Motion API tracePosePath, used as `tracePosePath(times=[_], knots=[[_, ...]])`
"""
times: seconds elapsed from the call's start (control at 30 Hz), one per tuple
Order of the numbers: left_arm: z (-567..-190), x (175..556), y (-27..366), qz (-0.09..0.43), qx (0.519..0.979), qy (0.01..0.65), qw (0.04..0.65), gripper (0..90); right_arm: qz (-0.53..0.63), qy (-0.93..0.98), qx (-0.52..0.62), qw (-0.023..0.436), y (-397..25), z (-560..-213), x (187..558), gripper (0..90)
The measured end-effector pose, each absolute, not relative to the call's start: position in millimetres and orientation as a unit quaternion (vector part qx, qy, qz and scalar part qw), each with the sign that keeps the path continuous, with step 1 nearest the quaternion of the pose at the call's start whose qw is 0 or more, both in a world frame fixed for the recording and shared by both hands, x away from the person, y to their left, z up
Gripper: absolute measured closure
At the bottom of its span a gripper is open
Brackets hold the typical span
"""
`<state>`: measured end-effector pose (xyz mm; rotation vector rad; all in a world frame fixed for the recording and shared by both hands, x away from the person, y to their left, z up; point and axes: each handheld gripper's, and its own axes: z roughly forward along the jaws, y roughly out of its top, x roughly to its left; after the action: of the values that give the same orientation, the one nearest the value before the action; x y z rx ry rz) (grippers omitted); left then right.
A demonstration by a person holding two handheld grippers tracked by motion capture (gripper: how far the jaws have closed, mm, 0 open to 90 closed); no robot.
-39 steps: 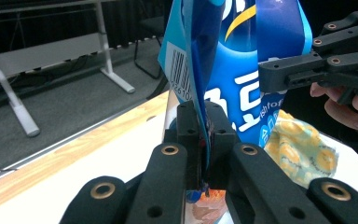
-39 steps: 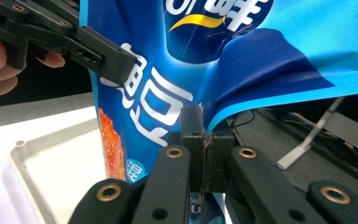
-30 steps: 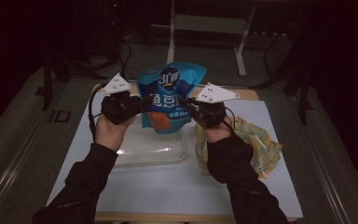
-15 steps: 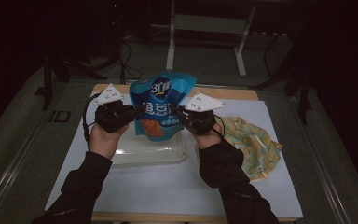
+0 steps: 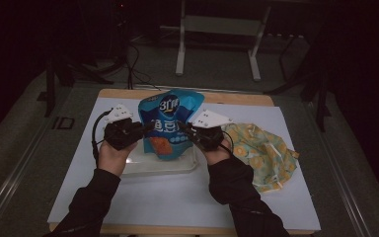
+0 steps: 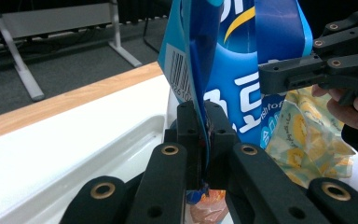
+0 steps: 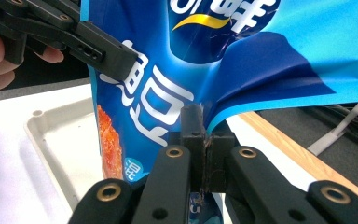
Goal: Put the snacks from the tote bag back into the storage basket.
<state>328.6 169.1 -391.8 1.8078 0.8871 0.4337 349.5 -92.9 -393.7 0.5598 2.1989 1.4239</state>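
Note:
A blue snack bag [image 5: 168, 123] with white lettering and an orange picture stands upright over a white tray [image 5: 143, 165]. My left gripper [image 5: 143, 129] is shut on the bag's left edge, and in the left gripper view [image 6: 200, 135] the jaws pinch the bag [image 6: 242, 70] beside its barcode. My right gripper [image 5: 183, 129] is shut on the bag's right edge; the right gripper view [image 7: 204, 149] has the jaws clamped on the bag's [image 7: 177, 74] side seam. The bag hangs between the two grippers just above the tray [image 7: 51, 140].
A crumpled yellow-green patterned cloth [image 5: 264, 153] lies right of the tray on the white table cover [image 5: 177, 207]. The table's wooden back edge [image 5: 227, 98] runs behind the bag. Dark floor, cables and a metal stand [image 5: 217, 39] lie beyond.
Both grippers have carried the bag toward me and lower, over the tray. Both grips on the bag's edges are unchanged.

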Motion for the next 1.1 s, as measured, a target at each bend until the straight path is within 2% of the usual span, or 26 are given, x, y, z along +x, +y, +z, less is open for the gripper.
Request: tracePosePath(times=[0.63, 1.1], knots=[[-428.9, 329.9, 167.9, 0.158, 0.755, 0.380, 0.511, 88.4, 0.505, 0.811, 0.209, 0.211, -94.7, -428.8, 351.1, 89.1], [-440.9, 327.5, 169.2, 0.146, 0.752, 0.380, 0.519, 87.5, 0.502, 0.815, 0.204, 0.203, -98.2, -439.6, 350.0, 89.0]])
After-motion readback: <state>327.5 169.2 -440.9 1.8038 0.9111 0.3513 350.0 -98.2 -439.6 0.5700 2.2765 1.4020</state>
